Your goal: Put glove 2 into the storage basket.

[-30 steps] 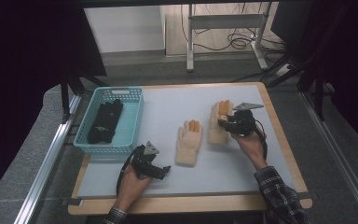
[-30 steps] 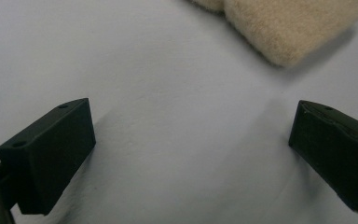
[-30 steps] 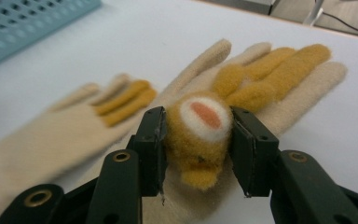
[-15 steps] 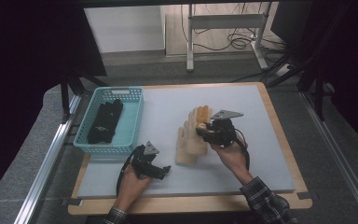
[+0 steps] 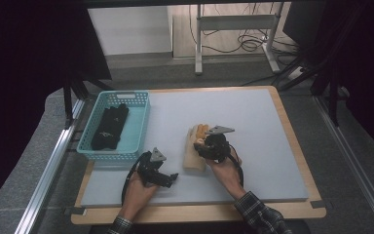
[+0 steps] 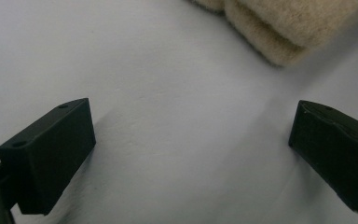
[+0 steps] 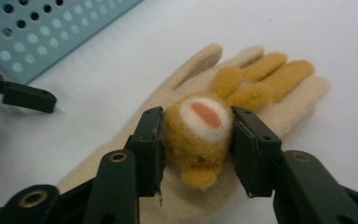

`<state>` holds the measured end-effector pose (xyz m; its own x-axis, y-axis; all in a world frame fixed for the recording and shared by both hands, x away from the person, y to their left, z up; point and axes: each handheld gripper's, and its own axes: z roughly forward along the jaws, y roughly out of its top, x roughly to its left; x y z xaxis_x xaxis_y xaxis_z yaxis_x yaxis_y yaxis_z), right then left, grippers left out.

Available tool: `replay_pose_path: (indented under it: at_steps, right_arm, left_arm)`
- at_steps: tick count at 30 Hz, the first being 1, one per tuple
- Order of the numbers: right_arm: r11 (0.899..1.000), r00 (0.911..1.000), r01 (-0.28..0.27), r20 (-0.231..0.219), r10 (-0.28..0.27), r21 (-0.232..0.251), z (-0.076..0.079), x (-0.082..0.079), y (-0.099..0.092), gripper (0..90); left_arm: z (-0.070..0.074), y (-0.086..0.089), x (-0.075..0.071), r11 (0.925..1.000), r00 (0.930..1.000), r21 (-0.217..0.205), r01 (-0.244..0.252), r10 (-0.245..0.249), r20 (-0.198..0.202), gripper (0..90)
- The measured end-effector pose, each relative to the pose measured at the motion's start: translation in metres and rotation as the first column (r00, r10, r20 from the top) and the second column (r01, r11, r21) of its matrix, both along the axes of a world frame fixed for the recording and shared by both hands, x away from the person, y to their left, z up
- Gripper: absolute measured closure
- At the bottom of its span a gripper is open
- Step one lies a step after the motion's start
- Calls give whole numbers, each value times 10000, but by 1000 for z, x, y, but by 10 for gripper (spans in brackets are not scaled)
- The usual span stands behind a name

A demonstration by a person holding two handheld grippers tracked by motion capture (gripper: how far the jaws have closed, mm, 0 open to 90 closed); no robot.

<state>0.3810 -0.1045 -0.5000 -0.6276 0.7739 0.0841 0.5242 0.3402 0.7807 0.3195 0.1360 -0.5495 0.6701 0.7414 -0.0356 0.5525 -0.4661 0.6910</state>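
A beige glove (image 5: 193, 157) lies flat on the grey mat, fingers pointing away from the person. A second glove's orange plush head with a white and orange patch (image 7: 200, 135) rests on top of it, orange fingers (image 7: 261, 77) beyond. My right gripper (image 7: 198, 126) is shut on that plush head, pads against both its sides; its jaws have just been opening a little. In the high view the right gripper (image 5: 200, 144) sits over the stacked gloves. My left gripper (image 5: 168, 178) rests open on the mat beside the glove's cuff (image 6: 279, 28), nothing between its jaws (image 6: 191, 149).
A teal basket (image 5: 139, 127) stands at the mat's left with a black glove (image 5: 109, 127) inside; its perforated wall (image 7: 42, 32) is near in the right gripper view. The wooden table edge (image 5: 292, 131) runs along the right.
My right gripper has moved left with the orange and beige glove from the mat's right and now holds it on top of the middle glove. The left gripper has kept still.
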Motion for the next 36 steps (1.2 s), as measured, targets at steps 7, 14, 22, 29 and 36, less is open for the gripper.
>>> replay_pose_path:
  at_steps: [7, 14, 22, 29, 36]
  right_arm:
    - [9984, 9988, -485, -71, 487, 280, 7, 6, -15, 391]
    - [9961, 9958, -818, -374, 830, 328, 13, 12, -50, 444]
    - [9821, 9776, -1877, -999, 1852, -162, -16, 2, -54, 795]
    - [9694, 9679, -2411, -841, 2368, -456, -25, -5, -36, 817]
    - [9646, 9635, -2603, -769, 2566, -422, -28, -6, -18, 812]
  left_arm:
    - [0, 0, 0, 10000, 10000, 23, 18, -18, 18, 6]
    - [0, 0, 0, 10000, 10000, 7, 5, -5, -1, 6]
    - [0, 0, 0, 10000, 10000, 2, 0, 0, 1, 6]
    - [0, 0, 0, 10000, 10000, 9, 3, -3, 1, 6]
    - [0, 0, 0, 10000, 10000, 7, 1, -1, -6, 6]
